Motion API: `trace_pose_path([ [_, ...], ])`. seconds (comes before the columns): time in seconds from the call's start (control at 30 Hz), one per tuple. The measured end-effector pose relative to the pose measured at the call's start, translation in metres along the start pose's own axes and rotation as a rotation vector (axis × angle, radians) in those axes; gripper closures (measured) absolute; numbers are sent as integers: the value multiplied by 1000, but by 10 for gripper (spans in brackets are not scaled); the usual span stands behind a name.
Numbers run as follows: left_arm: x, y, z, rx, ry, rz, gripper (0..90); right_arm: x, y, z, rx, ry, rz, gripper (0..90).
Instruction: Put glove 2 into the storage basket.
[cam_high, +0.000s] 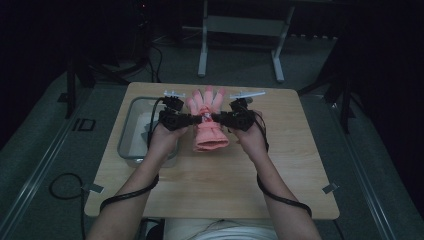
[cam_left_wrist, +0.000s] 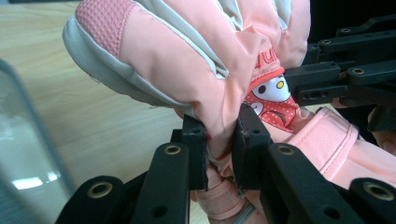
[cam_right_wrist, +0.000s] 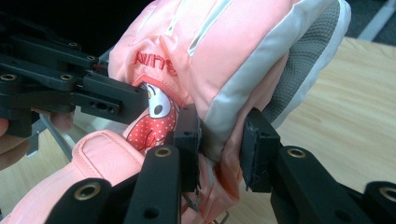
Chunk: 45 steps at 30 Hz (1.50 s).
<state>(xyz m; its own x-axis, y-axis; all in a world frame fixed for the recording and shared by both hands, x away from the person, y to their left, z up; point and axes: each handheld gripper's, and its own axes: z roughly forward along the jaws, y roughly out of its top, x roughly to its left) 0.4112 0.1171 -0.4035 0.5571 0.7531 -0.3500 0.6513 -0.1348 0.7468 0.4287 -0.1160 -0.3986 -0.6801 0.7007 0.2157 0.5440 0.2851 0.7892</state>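
A clear plastic bin (cam_high: 131, 131) sits at the counter's (cam_high: 210, 185) left edge; its contents cannot be made out. Beside it, above the counter's far middle, a padded pink glove (cam_high: 207, 125) with grey textured trim is pinched by the left gripper (cam_high: 192, 120) and right gripper (cam_high: 216, 118), one on each side.

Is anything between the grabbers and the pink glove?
No. The left gripper and the right gripper each already pinch a side of the glove, held above the table.
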Motion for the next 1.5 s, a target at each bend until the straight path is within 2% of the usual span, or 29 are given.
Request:
trace_pose_path([
  [0.33,20,-3,-39,-21,69,-26,771,32,25,23,9,32,-59,710],
  [0.53,36,-7,-62,-29,119,-51,772,50,39,42,18,71,-86,710],
  [0.77,51,-11,-80,-34,162,-72,771,66,52,64,29,110,-112,710],
  [0.9,67,-19,-90,-53,184,-110,772,78,60,81,49,118,-134,710],
  [1.03,79,-28,-94,-67,195,-138,772,85,63,96,59,127,-150,709],
  [1.1,85,-33,-96,-62,198,-152,771,87,62,106,65,145,-138,709],
  [1.23,99,-44,-95,-45,206,-178,772,94,58,122,94,147,-146,709],
  [1.4,112,-53,-84,-27,204,-212,772,95,51,139,122,128,-152,709],
  [1.5,120,-58,-71,0,201,-232,771,88,44,152,154,116,-140,709],
])
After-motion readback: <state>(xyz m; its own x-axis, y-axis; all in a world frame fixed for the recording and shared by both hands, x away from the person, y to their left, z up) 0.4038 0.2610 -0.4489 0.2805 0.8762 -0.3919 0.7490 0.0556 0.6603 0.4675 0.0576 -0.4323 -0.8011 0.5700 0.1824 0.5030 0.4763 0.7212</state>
